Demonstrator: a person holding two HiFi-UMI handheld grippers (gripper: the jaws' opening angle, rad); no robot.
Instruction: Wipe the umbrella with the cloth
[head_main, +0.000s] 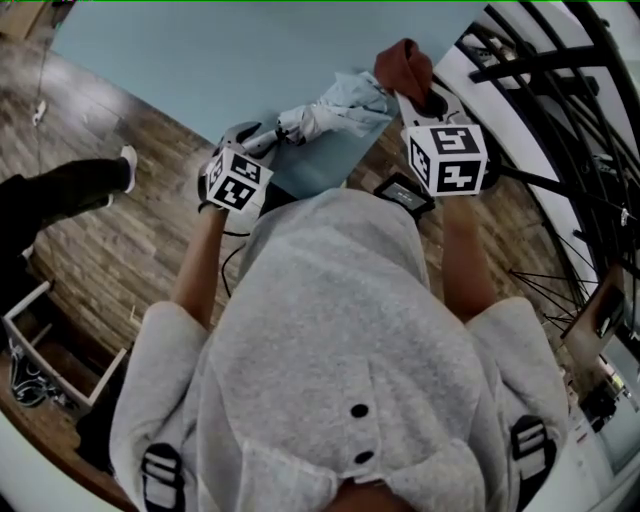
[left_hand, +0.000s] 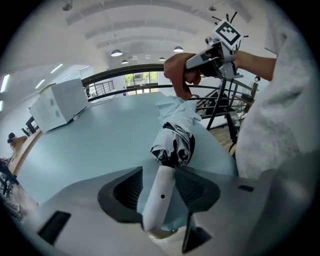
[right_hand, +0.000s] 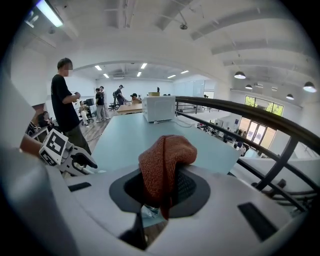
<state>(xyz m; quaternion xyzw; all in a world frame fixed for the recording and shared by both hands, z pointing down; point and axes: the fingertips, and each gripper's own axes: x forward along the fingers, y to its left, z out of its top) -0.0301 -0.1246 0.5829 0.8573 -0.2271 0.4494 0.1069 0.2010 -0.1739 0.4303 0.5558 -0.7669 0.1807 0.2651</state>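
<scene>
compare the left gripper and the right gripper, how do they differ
The left gripper has its jaws apart, the white handle of the umbrella lying between them with a gap beside it; the right gripper is shut on the rust cloth. The left gripper is at the umbrella's handle end; the right gripper at its far end. Both bear a marker cube.

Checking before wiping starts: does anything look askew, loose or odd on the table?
Mildly: the umbrella lies near a corner of the table with its fabric loosely bunched, not rolled tight. Its handle sits between the open fingers of the left gripper, not clamped.
</scene>
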